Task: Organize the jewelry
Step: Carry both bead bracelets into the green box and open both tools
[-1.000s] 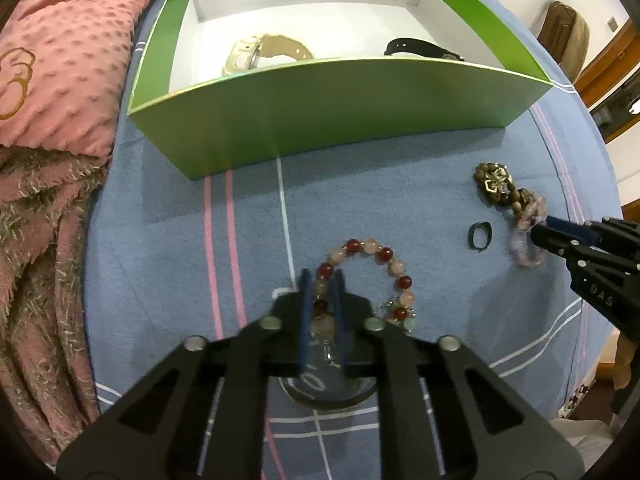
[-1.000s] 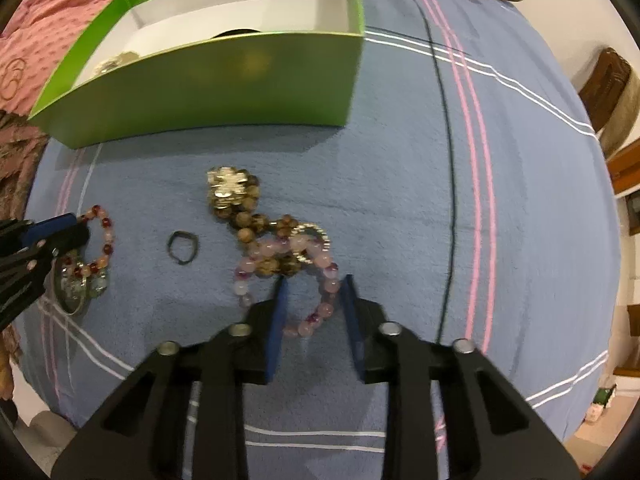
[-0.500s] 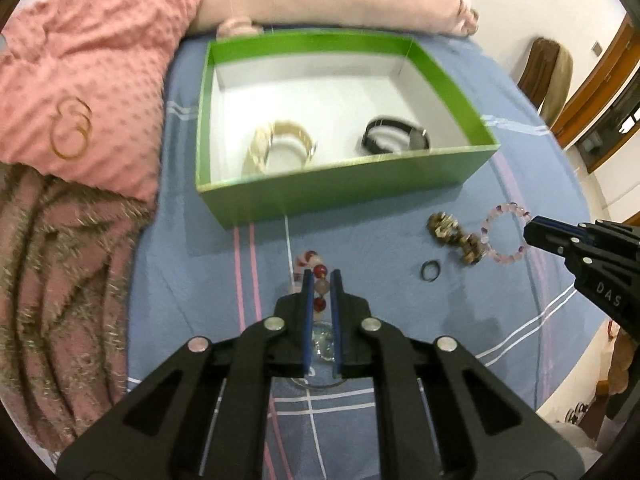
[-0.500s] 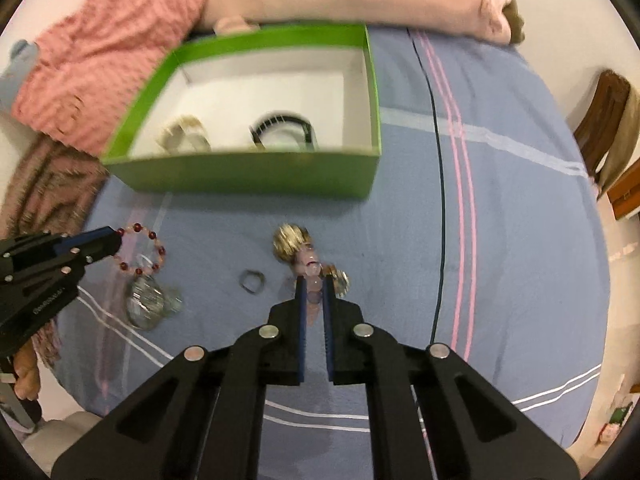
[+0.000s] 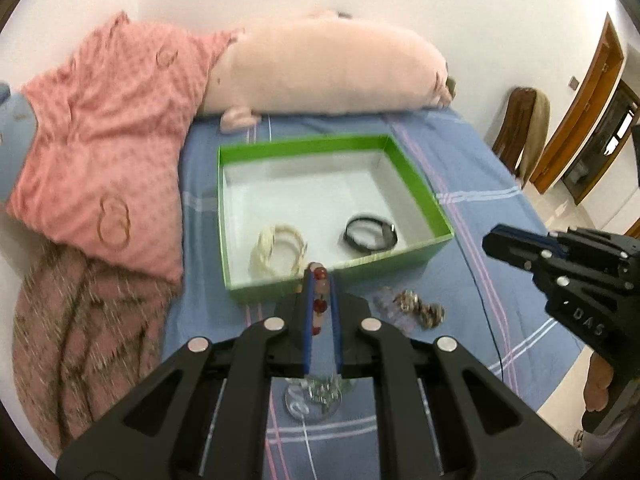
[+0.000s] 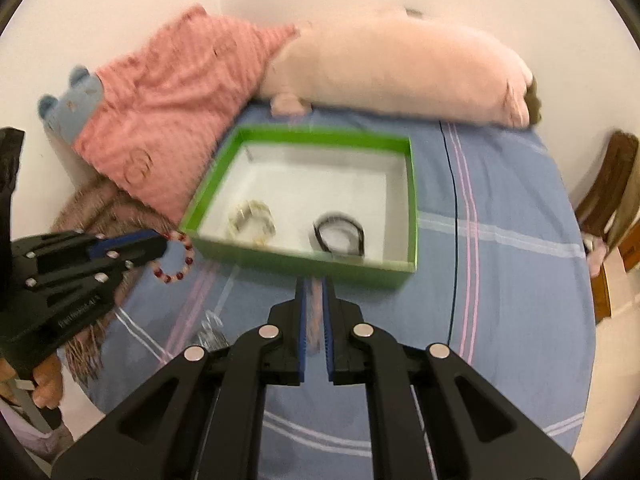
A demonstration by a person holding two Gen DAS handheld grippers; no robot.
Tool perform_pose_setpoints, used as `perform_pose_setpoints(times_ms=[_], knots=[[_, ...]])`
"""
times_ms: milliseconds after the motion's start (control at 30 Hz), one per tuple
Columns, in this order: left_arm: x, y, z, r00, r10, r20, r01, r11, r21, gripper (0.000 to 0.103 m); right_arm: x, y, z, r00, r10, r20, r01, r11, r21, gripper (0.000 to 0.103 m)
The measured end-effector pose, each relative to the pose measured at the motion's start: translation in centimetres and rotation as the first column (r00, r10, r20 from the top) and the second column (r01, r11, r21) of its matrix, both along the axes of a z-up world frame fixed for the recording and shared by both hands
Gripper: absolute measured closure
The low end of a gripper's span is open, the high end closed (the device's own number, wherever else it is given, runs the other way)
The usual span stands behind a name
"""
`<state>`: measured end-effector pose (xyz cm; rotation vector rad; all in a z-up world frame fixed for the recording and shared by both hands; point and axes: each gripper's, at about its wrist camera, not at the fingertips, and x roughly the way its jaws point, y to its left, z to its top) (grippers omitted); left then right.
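Observation:
My left gripper (image 5: 321, 272) is shut on a red-and-pale bead bracelet (image 5: 319, 304), which dangles from its tip (image 6: 188, 258) above the blue bedsheet. The right gripper (image 6: 314, 280) is shut too, and a pinkish blur between its fingers is the pale pink bracelet (image 6: 314, 312). Seen from the left wrist, that gripper (image 5: 486, 240) hovers right of the box and the bracelet does not show. The green box (image 5: 400, 256) holds a cream bracelet (image 5: 280, 248) and a black one (image 5: 370, 234). A brown bead bracelet (image 5: 420, 308) lies on the bed.
A clear round piece with silver bits (image 5: 316, 400) lies below the left gripper. Pink bedding (image 5: 112, 160) and a fuzzy brown blanket (image 5: 80, 340) crowd the left side, and a long pink plush (image 5: 320, 76) lies behind the box. A chair (image 5: 524, 136) stands past the bed's right edge.
Both grippers have risen from the bed and tilted up. The right one shut on the pink bracelet and lifted it. The left one carried up the red bead bracelet.

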<state>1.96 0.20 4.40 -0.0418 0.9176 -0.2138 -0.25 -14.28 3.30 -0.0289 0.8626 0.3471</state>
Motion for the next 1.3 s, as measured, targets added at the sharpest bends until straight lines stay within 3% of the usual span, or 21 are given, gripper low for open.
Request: perform_pose_setpoints(times_ms=[100,267,333,400,467,600,800,1100,1167,1300], knots=[[1.0,0.0,0.8,1.0,0.004,0.022,-0.004,1.0,0.0,0.095,1.0,0.2,1.6,0.999,-0.004,0.053,0.004,1.0,0.009,0.096],[1.5,0.1,0.6,1.0,0.008,0.009,-0.008,1.0,-0.006,0.095,2.8,0.4,0.6,1.0,0.004,-0.007,-0.004,1.0,-0.024,0.095],[1.4,0.3,-0.5,1.0,0.01,-0.022,-0.01,1.0,-0.005,0.095,3.4,0.5,-1.9,0.997,0.018,-0.069,-0.021,0.998,-0.053,0.085],[1.2,0.5,-2.0,0.998,0.012,-0.06,-0.013,1.0,-0.01,0.095,4.1,0.1,-5.0,0.99,0.006,-0.142,-0.016,0.997,-0.07,0.067],[0.9,0.6,-3.5,0.995,0.01,-0.097,-0.012,1.0,-0.015,0.095,5.0,-1.2,-8.9,0.969,-0.032,-0.246,0.019,0.998,-0.054,0.067],[0.8,1.1,-6.7,0.985,0.024,-0.174,-0.026,1.0,-0.008,0.095,6.8,-3.8,-13.2,0.926,-0.112,-0.36,0.118,0.993,-0.006,0.072],[0.4,1.6,-9.3,0.973,0.038,-0.23,-0.041,0.999,-0.009,0.095,8.6,-3.5,-15.3,0.912,-0.139,-0.385,0.135,0.99,-0.038,0.081],[0.1,1.5,-9.3,0.973,0.026,-0.23,-0.03,0.999,-0.016,0.095,9.4,-0.5,-16.8,0.917,-0.131,-0.377,0.077,0.985,-0.156,0.081],[0.2,1.5,-9.3,0.973,0.022,-0.229,-0.027,0.999,-0.018,0.095,9.0,0.2,-16.8,0.927,-0.119,-0.357,0.053,0.98,-0.191,0.093],[0.2,1.4,-8.9,0.975,0.018,-0.222,-0.023,1.0,-0.02,0.095,8.4,-0.1,-16.5,0.923,-0.114,-0.368,0.071,0.989,-0.128,0.093]])
